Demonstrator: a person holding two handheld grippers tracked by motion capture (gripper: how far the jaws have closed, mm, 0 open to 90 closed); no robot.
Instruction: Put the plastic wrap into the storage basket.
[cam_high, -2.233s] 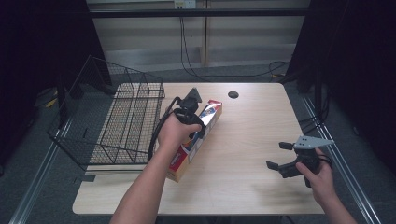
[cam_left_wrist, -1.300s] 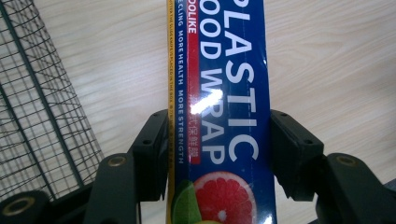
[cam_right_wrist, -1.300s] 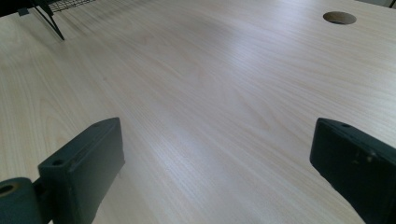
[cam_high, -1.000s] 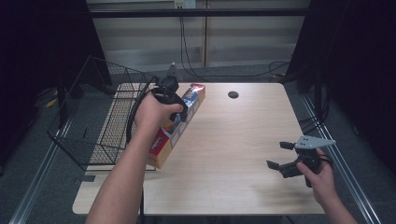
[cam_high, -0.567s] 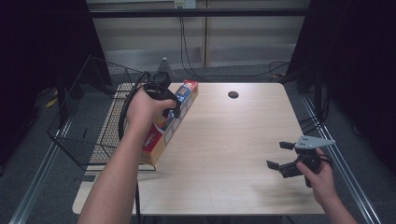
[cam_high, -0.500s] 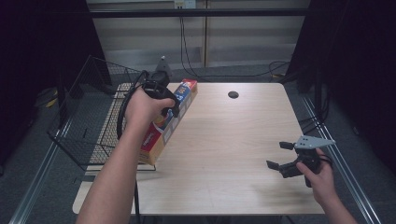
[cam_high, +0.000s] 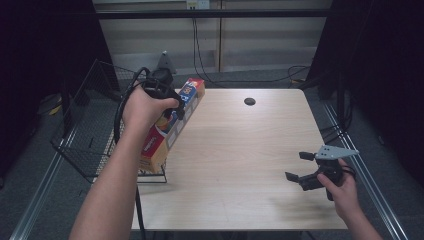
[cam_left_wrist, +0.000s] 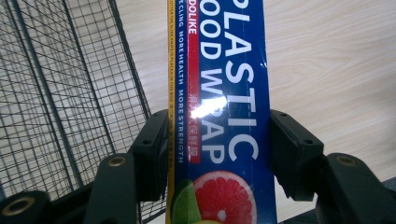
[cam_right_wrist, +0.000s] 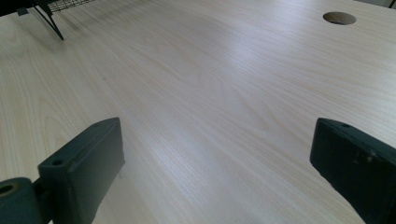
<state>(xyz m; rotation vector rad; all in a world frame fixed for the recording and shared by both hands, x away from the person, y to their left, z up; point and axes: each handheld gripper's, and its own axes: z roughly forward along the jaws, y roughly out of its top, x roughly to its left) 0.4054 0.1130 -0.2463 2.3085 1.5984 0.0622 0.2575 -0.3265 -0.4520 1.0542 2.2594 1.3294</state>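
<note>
1. The left claw (cam_high: 176, 106) is clamped across the width of a long, narrow cardboard box of plastic food wrap, blue with a red end and a grapefruit picture (cam_high: 170, 129). In the left gripper view the two black pads press flat on the box's (cam_left_wrist: 224, 116) opposite long sides, so the grip sits crosswise to its long axis.

2. The box is held off the light wooden counter (cam_high: 240, 165), over its left edge. Its long axis runs from near-left to far-right in the high view, with the near end lower and just over the rim of the black wire basket (cam_high: 85, 150) that stands beside the counter on the left.

3. The relation that matters next: the basket lies to the left of and below the claw, and the box is long enough that it probably has to line up with the basket's length to drop in cleanly.

4. The left hand (cam_high: 142, 107) is the one beside the basket; the right claw (cam_high: 303, 167) hangs well apart, over the counter's near-right corner, spread wide and holding nothing.

5. The left gripper view shows the wire mesh (cam_left_wrist: 60, 93) directly beside the box, and the printed lettering, which the high view leaves too small to read. The right gripper view (cam_right_wrist: 219, 154) shows bare wood between its jaws.
</note>
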